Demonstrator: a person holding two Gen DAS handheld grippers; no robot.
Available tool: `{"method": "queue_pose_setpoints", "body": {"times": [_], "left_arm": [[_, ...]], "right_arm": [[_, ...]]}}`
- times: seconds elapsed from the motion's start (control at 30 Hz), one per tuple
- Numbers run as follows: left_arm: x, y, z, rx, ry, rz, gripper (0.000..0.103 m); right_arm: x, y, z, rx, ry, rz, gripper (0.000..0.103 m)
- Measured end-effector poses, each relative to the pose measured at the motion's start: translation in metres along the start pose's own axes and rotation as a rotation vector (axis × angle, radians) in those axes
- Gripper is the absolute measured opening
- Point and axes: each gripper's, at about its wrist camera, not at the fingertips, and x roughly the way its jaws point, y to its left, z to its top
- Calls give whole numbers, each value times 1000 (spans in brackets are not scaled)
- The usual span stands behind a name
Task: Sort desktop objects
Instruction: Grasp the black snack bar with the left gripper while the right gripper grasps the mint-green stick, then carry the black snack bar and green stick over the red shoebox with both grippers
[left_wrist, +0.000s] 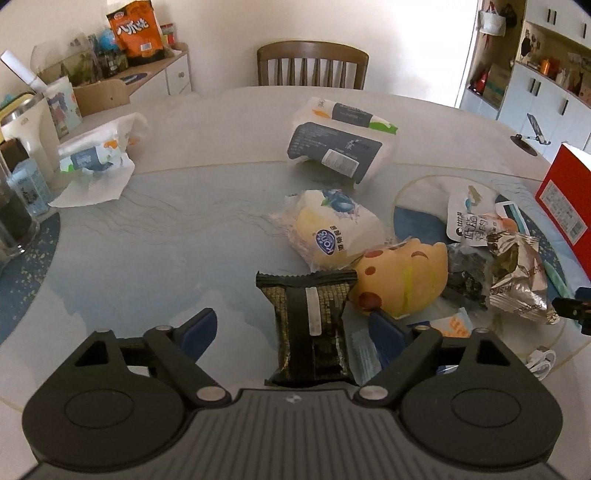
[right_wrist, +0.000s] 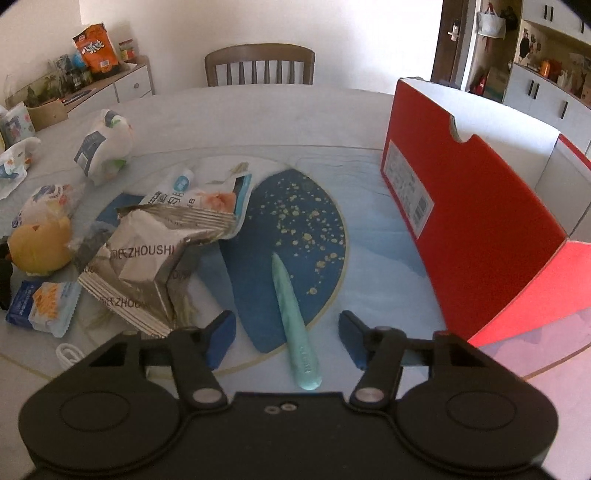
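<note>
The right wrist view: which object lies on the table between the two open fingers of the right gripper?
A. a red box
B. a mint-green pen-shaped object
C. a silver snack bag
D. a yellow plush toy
B: the mint-green pen-shaped object lies flat between the open fingers of the right gripper, while the silver snack bag is off to its left and the red box stands to its right.

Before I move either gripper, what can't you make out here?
- Left wrist view: near end of dark snack packet, hidden behind the left gripper body.
- Right wrist view: inside of red box, wall blocks it.
- Right wrist view: white cable, hidden partly behind the right gripper.
</note>
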Motion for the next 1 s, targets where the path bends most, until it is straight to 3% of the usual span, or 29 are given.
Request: {"method": "queue_pose_setpoints", "body": {"times": [0.13,0.37,0.57,0.7,1.0], "left_arm": [[2,0,0,5,10,-16,71],[-1,5,0,-13,10,-35,66],[-1,7,-2,-22,19,-59,48],[-3,7,-2,-19,19,-72,37],[-9,7,-3,-34,15,-86,33]], "right_arm": [[0,1,1,-5,-1,5,52],[1,4,4,-17,-8,10,29],[1,8,6,-36,-6,-8,11],[1,9,6,-39,-7,-15,10],[-3,6,3,-26,-11,-33,10]]}}
